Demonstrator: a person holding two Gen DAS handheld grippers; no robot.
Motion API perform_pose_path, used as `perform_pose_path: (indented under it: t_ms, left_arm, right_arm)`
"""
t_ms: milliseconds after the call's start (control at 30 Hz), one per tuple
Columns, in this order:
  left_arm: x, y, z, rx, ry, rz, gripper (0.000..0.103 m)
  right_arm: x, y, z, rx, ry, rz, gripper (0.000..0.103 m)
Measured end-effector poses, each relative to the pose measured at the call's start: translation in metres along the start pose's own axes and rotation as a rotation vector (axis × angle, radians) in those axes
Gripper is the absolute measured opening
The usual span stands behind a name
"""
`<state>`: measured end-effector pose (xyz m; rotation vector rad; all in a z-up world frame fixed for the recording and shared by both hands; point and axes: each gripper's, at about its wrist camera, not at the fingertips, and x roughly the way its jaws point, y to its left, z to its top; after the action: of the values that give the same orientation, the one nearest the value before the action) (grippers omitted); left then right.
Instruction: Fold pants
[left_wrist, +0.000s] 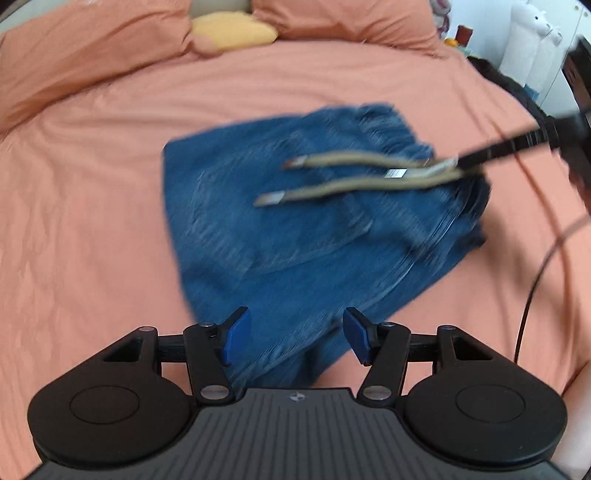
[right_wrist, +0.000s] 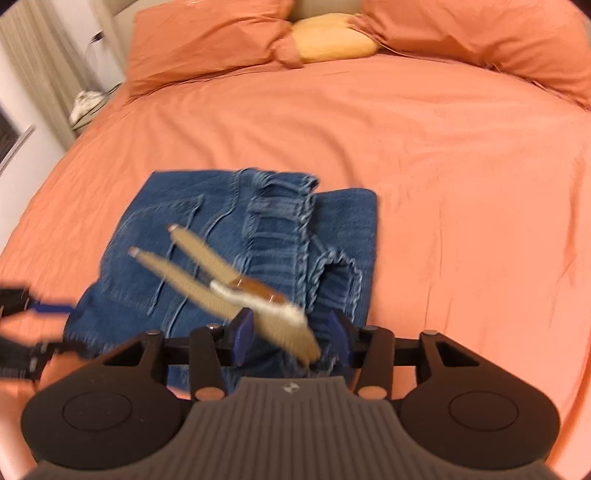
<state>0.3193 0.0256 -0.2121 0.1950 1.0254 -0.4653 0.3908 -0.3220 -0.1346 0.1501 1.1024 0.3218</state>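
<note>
A: What is seen, taken from the left across to the right?

B: In the right wrist view, the left gripper (right_wrist: 55, 328) is seen at the left edge, blurred, its blue fingers spread with nothing between them. Beside it the folded jeans (right_wrist: 207, 236) are laid on the orange bed (right_wrist: 461, 184), toward the near edge and well apart from the pillows (right_wrist: 207, 40) at the head. Over the jeans two tan drawstrings (right_wrist: 192, 266) are hung, and further right the right gripper (right_wrist: 291, 336) is found, jaws parted, the strings' bunched end lying between its fingers; whether a pad is pressed on it cannot be told.

A: And in the left wrist view?

B: The same denim (left_wrist: 280, 221) is shown with both strings (left_wrist: 332, 177) stretched across it toward the right gripper's black fingers.

A: How is the garment judged to handle?

B: It is judged soft but fairly heavy and thick, unlikely to slip, though folded layers may be dragged apart. A hold is best taken at the gathered waistband (right_wrist: 280, 221) or a doubled edge, not the cords.
</note>
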Motion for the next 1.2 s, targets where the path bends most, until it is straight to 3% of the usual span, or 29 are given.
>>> perform_pose_path:
  t_ms: [200,267,400,467,567,767,833,900,1000,1200]
  left_arm:
    - [0.004,0.011,-0.023,0.045,-0.008,-0.017,0.069]
    - [0.002,0.011,-0.029,0.077,-0.005,-0.021,0.072]
    - [0.0,0.012,-0.033,0.122,0.002,-0.007,0.074]
    - [0.006,0.018,-0.033,0.101,0.032,0.001,0.07]
    - [0.014,0.025,-0.035,0.058,0.067,0.035,0.064]
    - [0.006,0.035,-0.034,-0.099,-0.027,-0.012,0.063]
    - [0.005,0.03,-0.03,-0.097,-0.044,0.005,0.053]
    - [0.006,0.025,-0.026,-0.073,-0.027,0.058,0.03]
    - [0.004,0.024,-0.026,-0.041,-0.023,0.089,0.027]
    - [0.01,0.023,-0.036,0.014,0.018,0.126,0.022]
  right_arm:
    - [0.032,-0.005,0.018,0.111,0.057,0.02,0.049]
    - [0.041,-0.004,0.02,0.133,0.084,0.036,0.041]
    - [0.057,0.002,0.019,0.123,0.154,0.023,0.044]
    - [0.056,0.007,0.019,0.106,0.156,0.012,0.04]
    - [0.041,0.021,0.021,0.056,0.148,-0.008,0.018]
    - [-0.013,0.06,0.028,-0.068,0.071,0.042,0.01]
    - [-0.032,0.069,0.031,-0.083,0.022,0.056,0.008]
    - [-0.049,0.074,0.034,-0.108,-0.041,0.027,0.001]
    - [-0.073,0.062,0.036,-0.097,-0.099,-0.038,0.0]
    - [-0.066,0.018,0.0,-0.015,0.026,-0.025,0.0]
